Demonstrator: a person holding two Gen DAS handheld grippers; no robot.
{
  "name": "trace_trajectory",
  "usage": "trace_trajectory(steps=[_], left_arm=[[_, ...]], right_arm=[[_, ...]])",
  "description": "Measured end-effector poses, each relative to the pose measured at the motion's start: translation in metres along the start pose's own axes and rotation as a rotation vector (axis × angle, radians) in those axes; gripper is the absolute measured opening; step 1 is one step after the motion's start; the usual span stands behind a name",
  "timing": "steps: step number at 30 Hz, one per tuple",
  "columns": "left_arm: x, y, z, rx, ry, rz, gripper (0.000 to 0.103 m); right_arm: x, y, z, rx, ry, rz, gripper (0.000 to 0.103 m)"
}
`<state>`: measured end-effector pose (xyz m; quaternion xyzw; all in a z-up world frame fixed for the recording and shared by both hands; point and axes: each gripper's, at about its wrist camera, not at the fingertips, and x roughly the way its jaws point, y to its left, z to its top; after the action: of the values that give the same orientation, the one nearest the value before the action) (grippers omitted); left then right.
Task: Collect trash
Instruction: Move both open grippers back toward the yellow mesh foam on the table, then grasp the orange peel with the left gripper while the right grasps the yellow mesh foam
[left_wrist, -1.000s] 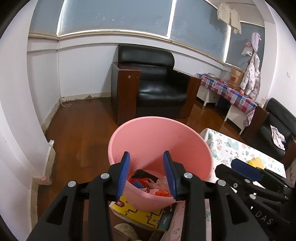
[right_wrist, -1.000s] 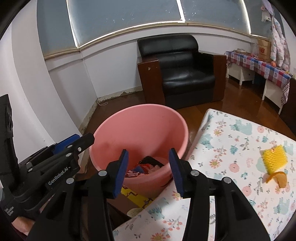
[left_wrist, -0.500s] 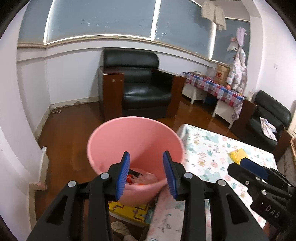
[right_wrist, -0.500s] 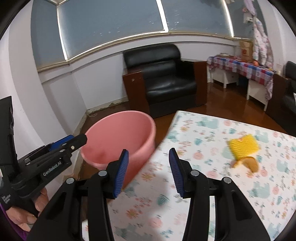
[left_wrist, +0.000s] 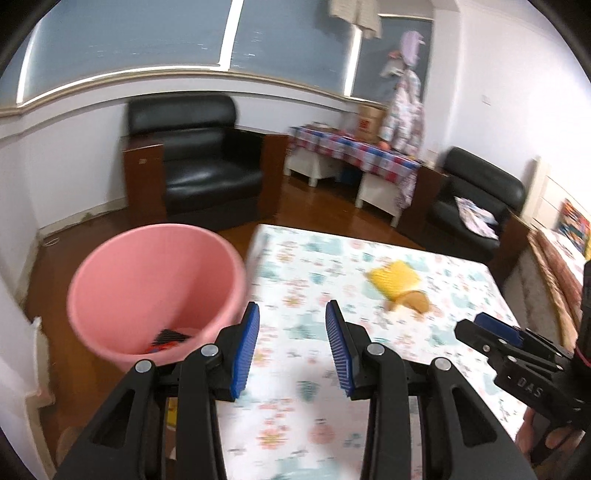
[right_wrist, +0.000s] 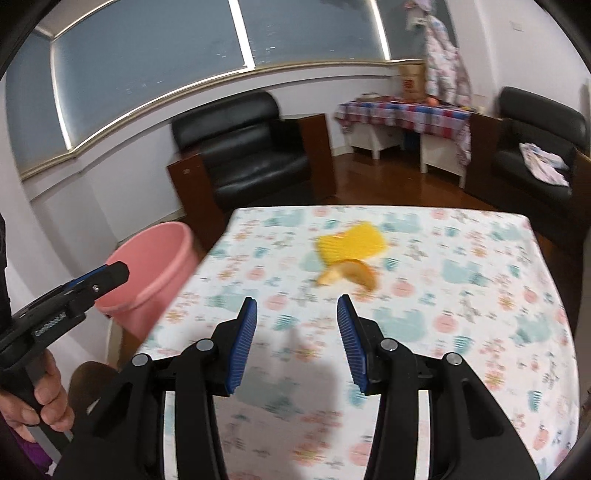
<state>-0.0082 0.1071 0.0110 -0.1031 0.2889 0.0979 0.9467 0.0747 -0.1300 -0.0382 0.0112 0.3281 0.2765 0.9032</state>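
A yellow ribbed wrapper (right_wrist: 351, 242) (left_wrist: 395, 277) lies on the flowered tablecloth (right_wrist: 461, 302) (left_wrist: 295, 406), with a curved orange peel (right_wrist: 354, 275) (left_wrist: 413, 300) touching its near edge. A pink tub (left_wrist: 147, 291) (right_wrist: 151, 273) with trash at its bottom stands off the table's left end. My right gripper (right_wrist: 297, 339) is open and empty above the cloth, short of the peel. My left gripper (left_wrist: 292, 345) is open and empty over the table's left edge, beside the tub. Each view also shows the other gripper at its side.
A black armchair (left_wrist: 195, 166) stands against the far wall. A low bench with a checked cloth (left_wrist: 354, 155) and a second black armchair (left_wrist: 476, 195) are at the right. Wooden floor surrounds the table. A hand (right_wrist: 37, 402) holds the left gripper's handle.
Both grippers swung right, away from above the pink tub and over the table. The tub slid to the left of both views; the yellow wrapper and peel came toward the centre. Jaws kept their width.
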Motion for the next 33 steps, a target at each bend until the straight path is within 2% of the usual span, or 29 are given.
trace_trajectory(steps=[7,13,16,19,27,29,31,32,33], left_arm=[[0.035,-0.05,-0.001,0.073,0.063,-0.121,0.036],[0.074,-0.075,0.006,0.12,0.116,-0.171,0.036],[0.106,-0.089,0.004,0.142,0.187,-0.199,0.036],[0.135,-0.1,0.003,0.164,0.229,-0.202,0.036],[0.178,-0.119,0.003,0.211,0.272,-0.167,0.036],[0.186,-0.121,0.003,0.21,0.277,-0.164,0.032],[0.194,-0.12,0.002,0.202,0.307,-0.162,0.019],[0.195,-0.118,0.003,0.189,0.306,-0.161,0.015],[0.196,-0.115,0.004,0.175,0.303,-0.171,0.007]], right_arm=[[0.003,-0.039,-0.008,0.075,0.021,-0.044,0.046],[0.008,-0.058,-0.011,0.103,0.032,-0.051,0.046],[0.011,-0.065,-0.011,0.116,0.035,-0.051,0.046],[0.014,-0.072,-0.007,0.128,0.036,-0.054,0.046],[0.027,-0.085,0.006,0.148,0.04,-0.054,0.046],[0.033,-0.086,0.009,0.151,0.043,-0.056,0.046],[0.039,-0.088,0.012,0.162,0.054,-0.051,0.046],[0.042,-0.089,0.013,0.168,0.059,-0.047,0.046],[0.045,-0.089,0.014,0.173,0.064,-0.043,0.046]])
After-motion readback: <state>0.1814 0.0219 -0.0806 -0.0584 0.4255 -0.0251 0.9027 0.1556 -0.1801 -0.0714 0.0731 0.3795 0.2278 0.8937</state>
